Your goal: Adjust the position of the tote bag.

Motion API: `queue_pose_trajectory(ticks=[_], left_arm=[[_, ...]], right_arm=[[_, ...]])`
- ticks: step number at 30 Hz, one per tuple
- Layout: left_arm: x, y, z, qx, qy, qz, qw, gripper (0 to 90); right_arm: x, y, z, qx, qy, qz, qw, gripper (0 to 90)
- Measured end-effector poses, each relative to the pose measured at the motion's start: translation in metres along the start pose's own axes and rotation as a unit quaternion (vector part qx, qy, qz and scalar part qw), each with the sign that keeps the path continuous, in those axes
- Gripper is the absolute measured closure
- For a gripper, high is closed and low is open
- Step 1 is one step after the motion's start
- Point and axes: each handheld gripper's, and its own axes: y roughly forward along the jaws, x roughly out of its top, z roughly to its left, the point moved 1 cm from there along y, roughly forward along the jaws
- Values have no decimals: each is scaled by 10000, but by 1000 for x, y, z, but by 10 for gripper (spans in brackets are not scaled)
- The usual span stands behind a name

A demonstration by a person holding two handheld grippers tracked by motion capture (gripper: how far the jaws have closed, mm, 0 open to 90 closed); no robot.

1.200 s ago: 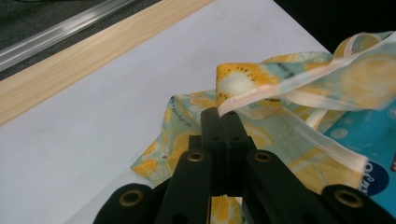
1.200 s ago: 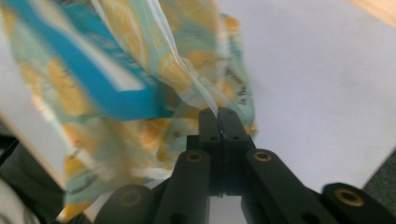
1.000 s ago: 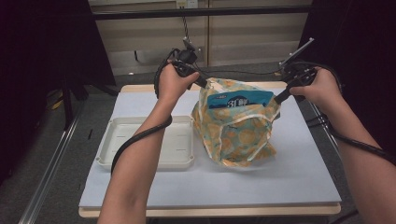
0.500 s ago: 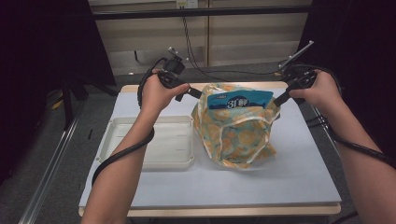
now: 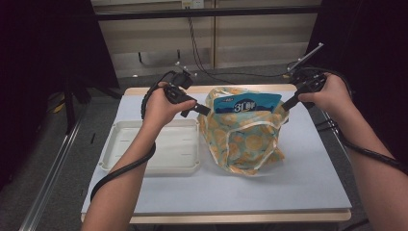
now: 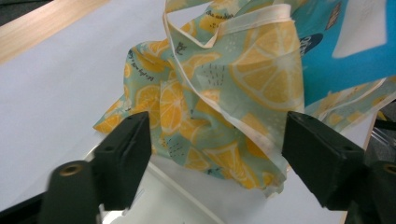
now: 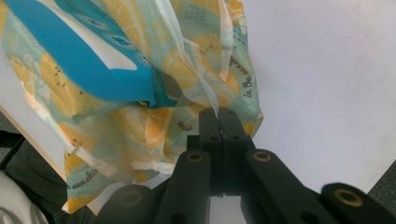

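Two grippers flank our lemon-print bag (image 5: 243, 139): the right gripper (image 5: 288, 102) pinches its rim at three o'clock, while the left gripper (image 5: 204, 109), jaws just spreading wide and empty, sits beside its nine o'clock edge, nearer the white tray (image 5: 115, 144).

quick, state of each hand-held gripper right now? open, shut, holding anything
Left hand-held gripper: open, jaws just widened, off the lemon-print bag, nothing held.
Right hand-held gripper: shut on the bag's edge.
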Motion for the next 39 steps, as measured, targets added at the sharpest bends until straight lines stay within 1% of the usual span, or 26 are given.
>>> queue_pose_trajectory(ticks=[1,3,4,5,6,9,10,11,12,13,15,16,18,21,22,23,25,26,27,29,31,32,34,35,37,39], left_arm=[[-1,1,-1,54,11,-25,10000,212],[-3,1,-3,134,111,9,9998,175],[-4,2,-4,101,68,-38,9999,163],[-4,1,-5,94,122,-21,9999,159],[-5,2,-6,100,120,-48,9999,156],[-6,4,-8,11,180,35,9998,149],[-7,5,-9,42,165,49,9998,149],[-7,6,-9,0,155,51,9999,151],[-7,6,-9,-48,167,32,9998,178],[-7,7,-10,-66,210,25,9998,242],[-6,9,-11,-105,215,-33,9997,296],[-6,10,-13,-164,201,-95,9996,375],[-4,9,-11,-126,339,35,9993,498],[-2,9,-10,-204,251,5,9995,691],[-2,9,-10,-176,238,59,9995,751],[-1,8,-10,-246,209,58,9995,812],[1,7,-10,-317,35,80,9995,894],[2,6,-9,-305,81,98,9995,899],[3,6,-8,-303,1,111,9995,900],[5,3,-6,-303,-54,55,9995,900],[7,-1,-2,-269,-40,22,9996,900],[7,-3,0,-258,-91,-61,9996,900],[9,-8,6,-178,-156,-114,9997,900],[9,-9,9,-145,-233,-139,9995,900],[11,-10,16,-17,-250,-95,9996,900],[12,-8,22,-12,-380,-127,9992,900]], right_arm=[[0,0,0,10,-9,-14,10000,900],[-1,0,-1,-3,-6,-11,10000,900],[-1,0,-1,7,26,-10,10000,900],[-1,1,-1,1,9,-13,10000,900],[-1,1,-2,3,15,-13,10000,900],[-2,2,-2,7,30,-4,10000,900],[-2,2,-2,12,41,-9,10000,900],[-3,2,-2,14,32,-7,10000,900],[-3,1,-3,15,32,-1,10000,900],[-3,1,-3,16,45,4,10000,900],[-3,1,-3,16,44,7,10000,900],[-3,1,-4,5,34,-5,10000,900],[-3,1,-4,4,34,-18,10000,900],[-3,1,-5,32,53,-33,10000,900],[-3,1,-5,38,46,-43,10000,900],[-3,1,-5,54,67,-43,10000,900],[-3,1,-5,59,64,-84,9999,900],[-3,0,-5,68,115,-81,9999,900],[-4,0,-5,58,118,-75,9999,900],[-4,0,-6,67,122,-59,9999,900],[-5,1,-7,63,115,-42,9999,900],[-6,1,-7,81,124,-50,9999,900],[-7,2,-8,56,138,-38,9999,900],[-7,2,-9,59,156,-53,9998,900],[-7,3,-10,30,178,-55,9998,900],[-8,4,-13,25,173,-32,9998,900]])
